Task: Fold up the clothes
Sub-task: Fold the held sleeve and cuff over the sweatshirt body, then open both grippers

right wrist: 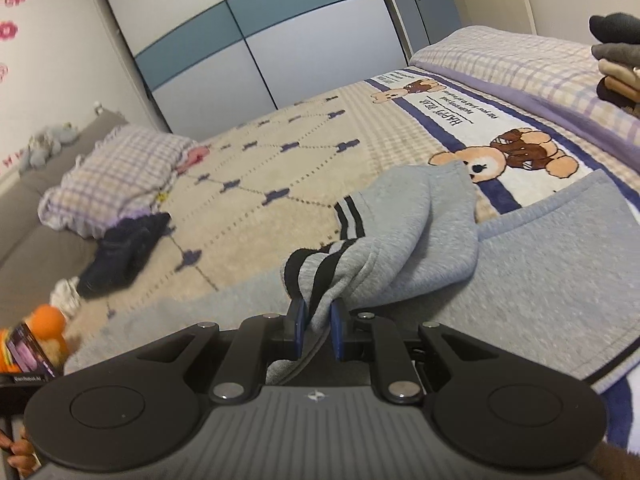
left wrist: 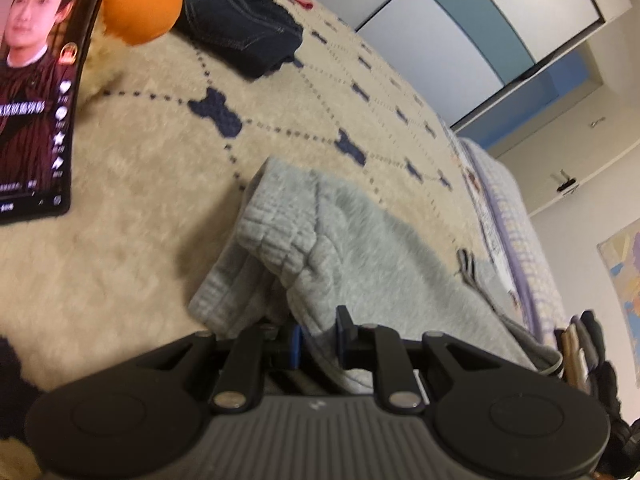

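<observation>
The grey sweatshirt (left wrist: 360, 248) is being held at two points over the bed (left wrist: 160, 128), most of it lying spread across the bed's patterned blanket. By the left hand-held gripper (left wrist: 318, 340) a ribbed edge of the sweatshirt is being clamped between closed pads, presumably so that the edge can be carried across as a fold. By the right hand-held gripper (right wrist: 316, 334) the striped cuff (right wrist: 320, 268) of a sleeve is being pinched likewise, the sleeve being lifted off the sweatshirt's body.

In the left view alone a phone (left wrist: 36, 92), propped left of the sweatshirt, is being shown up close. Only in the right view are the cuff's black stripes and the folded stack (right wrist: 616, 64) beyond the sweatshirt being shown.
</observation>
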Available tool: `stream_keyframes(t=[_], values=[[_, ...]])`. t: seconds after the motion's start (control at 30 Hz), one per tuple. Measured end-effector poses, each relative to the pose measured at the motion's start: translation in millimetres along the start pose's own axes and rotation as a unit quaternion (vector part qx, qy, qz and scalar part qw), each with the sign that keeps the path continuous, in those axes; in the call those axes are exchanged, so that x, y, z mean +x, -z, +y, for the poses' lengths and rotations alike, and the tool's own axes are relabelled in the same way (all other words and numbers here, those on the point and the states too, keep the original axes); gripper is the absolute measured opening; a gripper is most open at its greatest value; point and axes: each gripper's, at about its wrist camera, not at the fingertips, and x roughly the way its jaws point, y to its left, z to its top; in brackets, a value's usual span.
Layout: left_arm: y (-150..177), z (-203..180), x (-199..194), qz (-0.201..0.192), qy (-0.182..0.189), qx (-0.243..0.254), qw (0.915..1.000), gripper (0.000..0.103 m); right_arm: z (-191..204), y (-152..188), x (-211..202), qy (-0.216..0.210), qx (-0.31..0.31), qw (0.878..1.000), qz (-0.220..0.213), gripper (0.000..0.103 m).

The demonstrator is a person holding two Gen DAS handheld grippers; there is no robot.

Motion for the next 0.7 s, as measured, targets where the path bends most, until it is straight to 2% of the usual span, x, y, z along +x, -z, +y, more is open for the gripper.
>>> stream_keyframes(t=[0.23,0.53,0.67,0.7], values=[[4.1,-1.9,-0.5,0.015,-0.022,0.021,0.9994,0.017,11.2,23.5,7.6,0.042,-0.066,0.996,0.032,0.016],[14.9,-17.6,1.1,0.019,-0.068,0.091,0.9933,0.019,7.8,58.7,39.7,0.088,-0.121,0.984,0.096,0.016],[15.3,-17.9,0.2,0.018,-0.067,0.096,0.993,0.019,12.8,66.8,45.3,0.099,-0.144,0.98,0.094,0.018],[14.8,-17.7,-0.8,0.019,-0.066,0.092,0.9934,0.022,12.6,65.6,44.1,0.099,-0.141,0.981,0.092,0.018]])
